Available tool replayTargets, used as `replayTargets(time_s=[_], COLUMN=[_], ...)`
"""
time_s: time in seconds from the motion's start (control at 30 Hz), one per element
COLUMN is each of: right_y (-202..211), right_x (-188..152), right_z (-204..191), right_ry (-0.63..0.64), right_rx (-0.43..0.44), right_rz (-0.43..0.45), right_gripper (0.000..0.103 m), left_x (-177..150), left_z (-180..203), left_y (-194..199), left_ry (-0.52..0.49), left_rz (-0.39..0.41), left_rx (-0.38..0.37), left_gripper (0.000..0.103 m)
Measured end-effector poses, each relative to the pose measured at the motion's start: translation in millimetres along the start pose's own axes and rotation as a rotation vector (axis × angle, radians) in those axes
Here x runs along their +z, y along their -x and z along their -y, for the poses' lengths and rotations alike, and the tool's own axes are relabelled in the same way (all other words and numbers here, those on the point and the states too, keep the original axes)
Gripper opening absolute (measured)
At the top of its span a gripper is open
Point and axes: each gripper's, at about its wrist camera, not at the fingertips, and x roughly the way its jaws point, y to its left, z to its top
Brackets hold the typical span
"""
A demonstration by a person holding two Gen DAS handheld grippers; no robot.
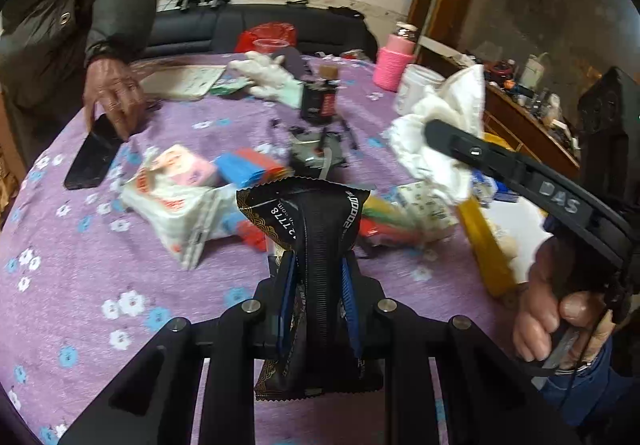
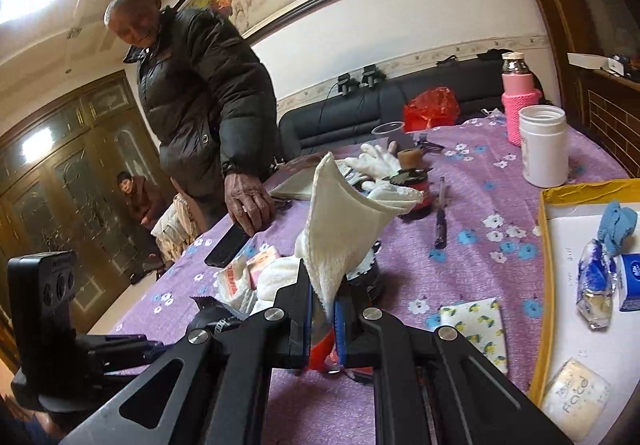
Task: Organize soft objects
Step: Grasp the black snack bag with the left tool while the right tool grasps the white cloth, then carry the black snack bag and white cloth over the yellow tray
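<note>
Soft things are up in both grippers over the purple flowered tabletop [image 1: 80, 285]. The left gripper [image 1: 318, 285] has its jaws closed on a black foil packet [image 1: 304, 221], held upright above the cloth. The right gripper [image 2: 323, 309] has its jaws pinched narrow on a white towel [image 2: 340, 221], whose loose end stands up in a peak; from the left wrist view the same towel [image 1: 436, 125] hangs bunched in the air near the yellow-rimmed box [image 2: 546, 245]. Inside that box lie a blue cloth [image 2: 618, 223], a clear wrapped pack [image 2: 596, 285] and a white tissue pack [image 2: 576, 393]. A lemon-print cloth [image 2: 478, 325] lies just beside the box. A man in a dark jacket [image 2: 200, 85] rests his hand on a black phone [image 2: 226, 245] at the far edge.
</note>
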Motion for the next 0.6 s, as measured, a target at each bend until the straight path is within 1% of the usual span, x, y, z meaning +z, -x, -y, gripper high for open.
replayTargets(time_s=[0.2,0.3,0.4,0.6], right_y=[3.4,6.9,8.6,1.6], right_x=[2.4,4.1,5.1,3.8], right_z=[13.7,16.2,21.2,28.2], right_ry=[-0.034,-0.039,-0.049,-0.078], right_rx=[-0.044,-0.068,-0.092,-0.105], right_rz=[0.011,0.027,0.039,0.014], right_gripper=[0.010,0.010,0.010,0.010], left_x=[1.1,-0.9,-1.9,-2.8], left_z=[19.9,28.7,30.3,34.9], left_y=[-10.7,-16.7,-23.6,-29.0], left_ry=[-0.035,-0.059,-0.054,-0.056], left_rz=[-0.011,-0.010,-0.029,-0.040], left_rx=[-0.054,-0.066,-0.094,-0.116], left_gripper=[0.021,0.021,0.021,0.021])
